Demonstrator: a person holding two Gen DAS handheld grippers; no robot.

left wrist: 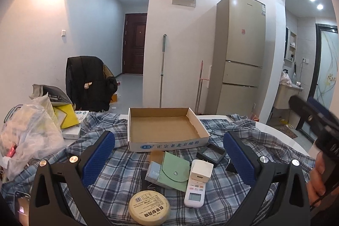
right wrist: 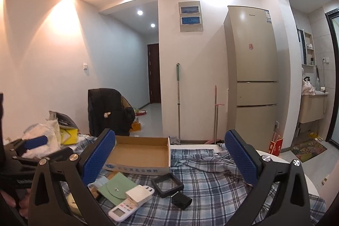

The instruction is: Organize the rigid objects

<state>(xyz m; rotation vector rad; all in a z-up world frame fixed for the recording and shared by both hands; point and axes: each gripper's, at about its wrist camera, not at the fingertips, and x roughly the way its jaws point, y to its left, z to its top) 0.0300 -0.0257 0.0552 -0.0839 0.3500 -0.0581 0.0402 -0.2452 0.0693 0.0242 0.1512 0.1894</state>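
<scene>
An empty cardboard tray (left wrist: pixel 167 141) (right wrist: pixel 139 166) stands on the plaid cloth. In front of it lies a pile: a green snap pouch (left wrist: pixel 174 171) (right wrist: pixel 117 185), a white charger (left wrist: pixel 201 169) (right wrist: pixel 138 194) resting on a white remote (left wrist: pixel 193 194) (right wrist: pixel 120 211), a black square frame (left wrist: pixel 210 153) (right wrist: pixel 167 183), a small black block (right wrist: pixel 181 200) and a round cream tin (left wrist: pixel 149 209). My left gripper (left wrist: pixel 168 159) is open above the pile. My right gripper (right wrist: pixel 169 162) is open too, over the frame and the tray's corner; it also shows at the right edge (left wrist: pixel 317 120).
Plastic bags (left wrist: pixel 27 132) and small boxes crowd the table's left side. A phone (left wrist: pixel 21 204) lies at the near left. A chair with a dark jacket (left wrist: pixel 89 82) stands behind. A fridge (left wrist: pixel 241 52) and mops lean at the far wall.
</scene>
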